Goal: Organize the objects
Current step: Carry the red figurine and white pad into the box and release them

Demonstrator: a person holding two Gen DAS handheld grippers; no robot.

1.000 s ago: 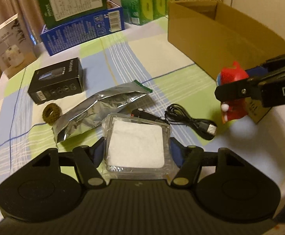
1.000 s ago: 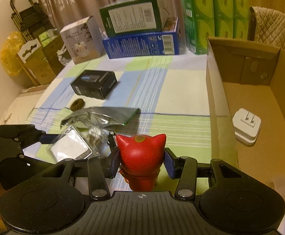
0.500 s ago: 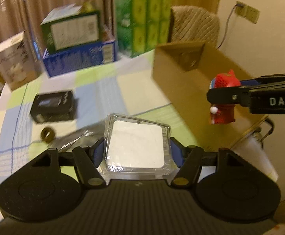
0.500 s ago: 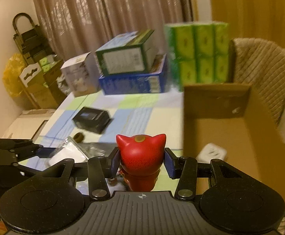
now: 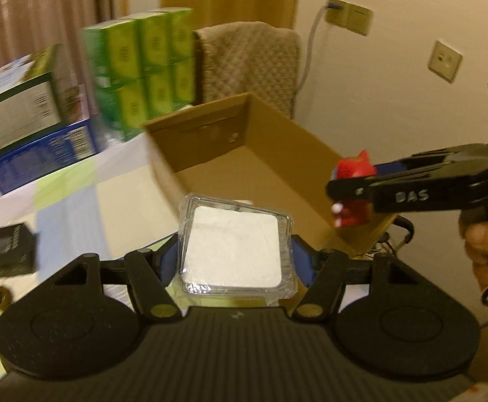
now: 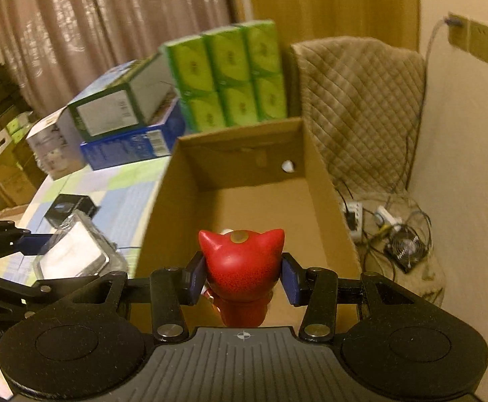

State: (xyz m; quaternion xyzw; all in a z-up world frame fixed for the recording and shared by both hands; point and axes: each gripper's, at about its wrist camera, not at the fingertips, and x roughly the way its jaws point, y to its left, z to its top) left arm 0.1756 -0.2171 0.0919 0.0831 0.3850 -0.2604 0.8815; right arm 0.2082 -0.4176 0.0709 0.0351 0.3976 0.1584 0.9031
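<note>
My left gripper (image 5: 235,261) is shut on a clear plastic case with a white pad (image 5: 235,246) and holds it in the air at the near left wall of the open cardboard box (image 5: 244,140). My right gripper (image 6: 242,279) is shut on a red cat-eared figurine (image 6: 242,268) and holds it over the near end of the box (image 6: 240,207). The figurine (image 5: 353,194) and the right gripper (image 5: 341,191) also show in the left wrist view. The case (image 6: 73,254) shows at the left of the right wrist view.
A small black box (image 5: 4,251) and a brown ring (image 5: 2,296) lie on the checked tablecloth (image 5: 76,207). Green tissue packs (image 6: 227,77) and blue and green cartons (image 6: 126,124) stand behind the box. A padded chair (image 6: 361,107) and floor cables (image 6: 388,227) are to the right.
Both grippers have risen and swung right toward the cardboard box, each still holding its object. The right gripper now hangs over the box's opening; the table items have dropped out of view.
</note>
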